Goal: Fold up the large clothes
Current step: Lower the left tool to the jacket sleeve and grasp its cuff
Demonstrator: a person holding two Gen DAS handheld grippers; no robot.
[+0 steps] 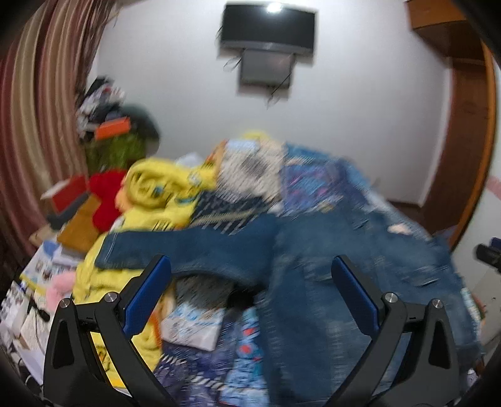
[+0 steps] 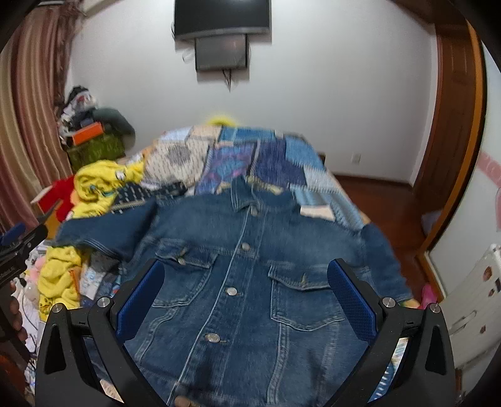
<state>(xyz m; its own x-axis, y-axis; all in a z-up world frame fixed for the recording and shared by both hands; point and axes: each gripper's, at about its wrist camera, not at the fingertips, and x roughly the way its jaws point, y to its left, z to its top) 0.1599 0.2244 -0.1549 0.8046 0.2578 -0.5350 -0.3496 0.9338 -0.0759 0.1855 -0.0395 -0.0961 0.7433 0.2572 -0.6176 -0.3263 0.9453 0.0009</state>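
Observation:
A blue denim jacket point(image 2: 247, 281) lies front up and buttoned on the bed, collar away from me, sleeves spread to both sides. My right gripper point(image 2: 245, 267) is open and empty, hovering over the jacket's chest pockets. My left gripper point(image 1: 250, 264) is open and empty, above the jacket's left sleeve point(image 1: 188, 247), with the jacket body point(image 1: 344, 281) to its right. The left gripper also shows at the left edge of the right wrist view point(image 2: 18, 247). The left wrist view is blurred.
A patchwork quilt point(image 2: 250, 156) covers the bed. Yellow clothes point(image 2: 100, 181) and a red item point(image 1: 106, 194) are piled at the left. Boxes and clutter point(image 1: 47, 269) lie left of the bed. A TV point(image 2: 222, 15) hangs on the far wall. A wooden door frame point(image 2: 454, 125) stands right.

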